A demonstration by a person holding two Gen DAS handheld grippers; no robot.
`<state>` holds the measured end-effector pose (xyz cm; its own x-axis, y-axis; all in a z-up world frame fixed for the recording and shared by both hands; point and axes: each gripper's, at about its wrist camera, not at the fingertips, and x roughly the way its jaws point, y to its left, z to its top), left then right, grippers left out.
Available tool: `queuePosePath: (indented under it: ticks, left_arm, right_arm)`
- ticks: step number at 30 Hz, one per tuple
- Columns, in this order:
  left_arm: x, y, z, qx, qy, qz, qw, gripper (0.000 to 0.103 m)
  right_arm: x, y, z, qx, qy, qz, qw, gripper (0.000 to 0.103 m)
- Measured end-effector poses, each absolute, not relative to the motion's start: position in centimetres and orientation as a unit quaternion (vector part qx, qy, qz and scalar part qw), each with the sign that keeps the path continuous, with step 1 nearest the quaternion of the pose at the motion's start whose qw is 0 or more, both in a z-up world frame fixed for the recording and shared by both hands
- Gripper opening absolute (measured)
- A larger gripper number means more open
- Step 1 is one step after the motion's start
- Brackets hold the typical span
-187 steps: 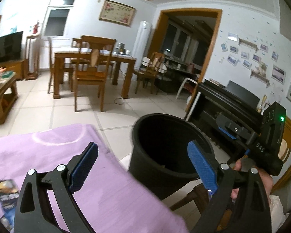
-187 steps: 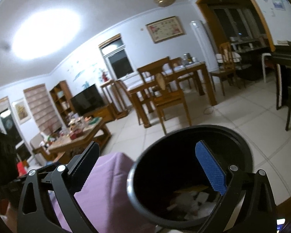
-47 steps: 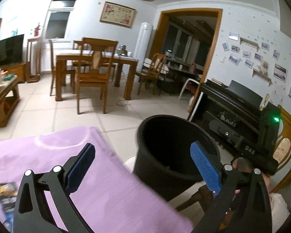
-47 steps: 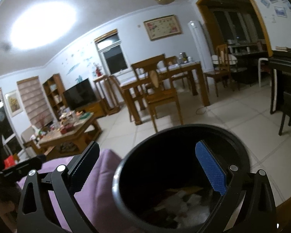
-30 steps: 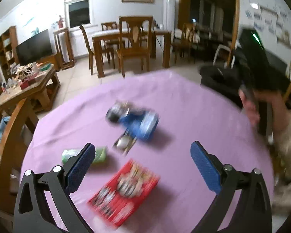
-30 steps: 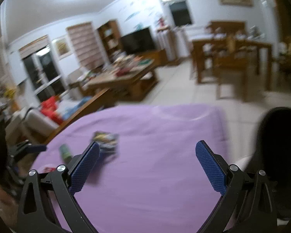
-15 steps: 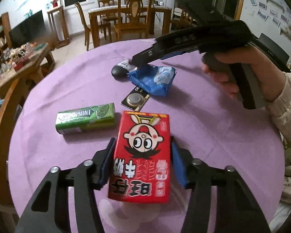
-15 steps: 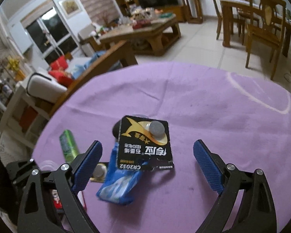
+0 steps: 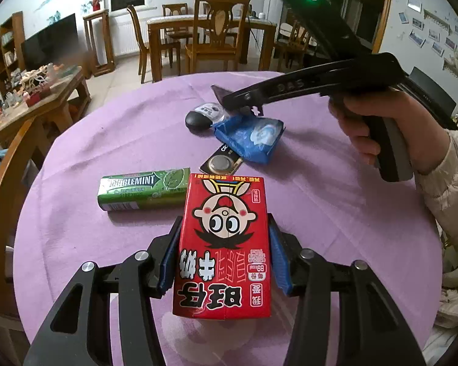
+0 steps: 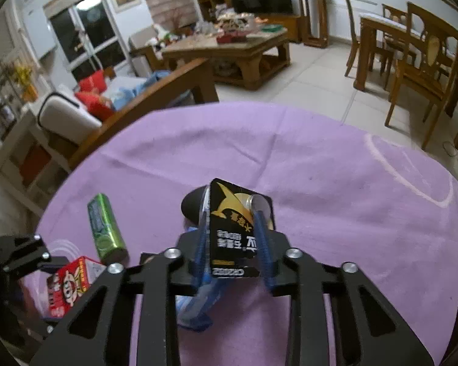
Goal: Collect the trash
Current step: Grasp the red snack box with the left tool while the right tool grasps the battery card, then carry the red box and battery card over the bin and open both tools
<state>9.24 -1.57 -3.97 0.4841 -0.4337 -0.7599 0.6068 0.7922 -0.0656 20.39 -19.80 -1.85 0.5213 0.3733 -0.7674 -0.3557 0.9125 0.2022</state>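
Both claws pinched trash over the purple tabletop (image 9: pixel 336 213).

The left claw (image 9: pixel 224 256) gripped a red carton (image 9: pixel 224 244) by its sides, the carton's base resting on the cloth. A green gum pack (image 9: pixel 143 187) lay just ahead to its left, a blue wrapper (image 9: pixel 250 138) farther ahead. The right claw (image 10: pixel 233 244) was pressed onto a black battery card (image 10: pixel 233 228), held above the wrapper. A second battery card (image 9: pixel 221 163) lay between carton and wrapper.

Black frames; blue fingers (image 9: pixel 277 262); cream sleeve (image 9: pixel 448 189)
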Motion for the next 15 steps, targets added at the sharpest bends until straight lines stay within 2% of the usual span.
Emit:
queuePosePath:
  ticks: [2,9,11,15]
  left_arm:
    - [9.2,-1.3,-3.8,0.1,0.405,-0.303,0.857,0.05]
    - [9.9,-1.5,-4.3,0.093,0.421,-0.293,0.853,0.05]
    - [10.1,-1.9,-4.3,0.097,0.426,-0.293,0.851,0.05]
    - [10.2,-1.7,-3.9,0.086,0.415,-0.287,0.859,0.049]
  right_arm:
    - [19.9,-21.0,-1.2,0.018,0.43,0.196,0.881,0.012]
    - [19.9,-23.4,-2.5,0.015,0.439,0.168,0.882,0.012]
    - [19.8,-24.1,-2.4,0.045,0.434,0.185,0.881,0.002]
    - [19.4,-25.6,-1.4,0.089,0.407,0.205,0.886,0.002]
